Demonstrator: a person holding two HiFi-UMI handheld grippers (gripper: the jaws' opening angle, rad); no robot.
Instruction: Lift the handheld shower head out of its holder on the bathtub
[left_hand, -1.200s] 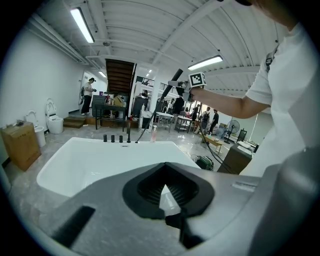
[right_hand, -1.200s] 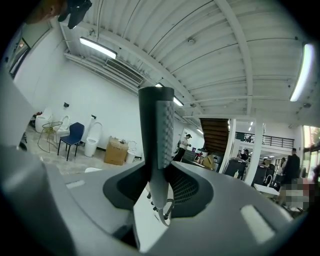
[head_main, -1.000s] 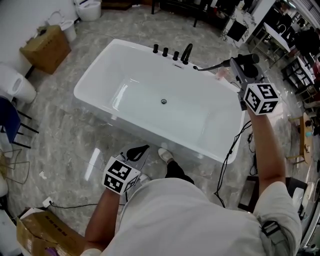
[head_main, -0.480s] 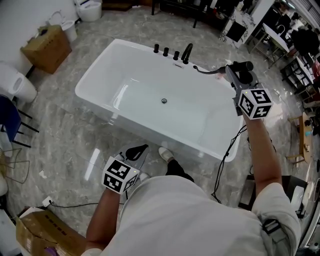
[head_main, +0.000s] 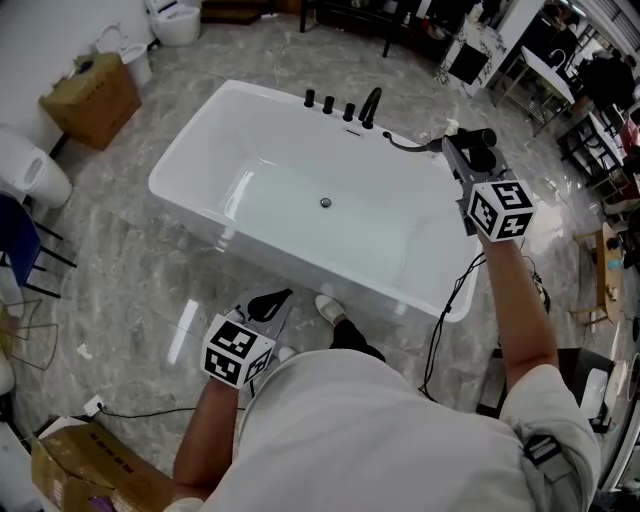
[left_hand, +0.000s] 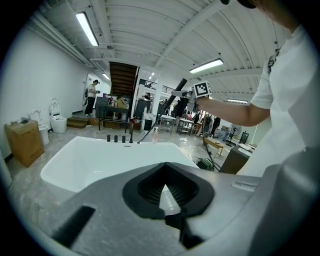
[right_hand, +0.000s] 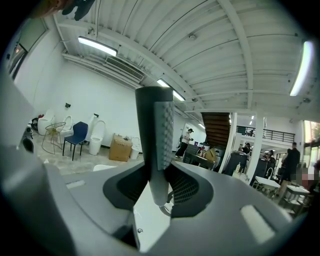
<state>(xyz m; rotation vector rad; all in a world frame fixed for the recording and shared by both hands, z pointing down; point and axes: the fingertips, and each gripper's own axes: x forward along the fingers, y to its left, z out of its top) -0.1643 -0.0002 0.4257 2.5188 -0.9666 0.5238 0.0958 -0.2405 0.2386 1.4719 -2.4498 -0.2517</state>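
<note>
Grey and closed on nothing, the left gripper (head_main: 272, 300) is held at lower left. At upper right, over the bathtub (head_main: 200, 150) corner, the handheld shower head (right_hand: 156, 125) is clamped by its smooth, stiff handle in the right gripper (head_main: 458, 150). It is judged light, slippery and hose-tethered.

Right arm (head_main: 515, 300) stretched forward, right gripper (head_main: 455, 146) near level, jaws clamped on shower head (right_hand: 156, 135). Left arm (head_main: 205, 430) bent low, left gripper (head_main: 272, 300) tilted down, jaws together, empty.

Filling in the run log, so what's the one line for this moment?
right gripper: shut on shower head | shower head: held off bathtub deck | hose: trails to deck | left gripper: shut, empty
</note>
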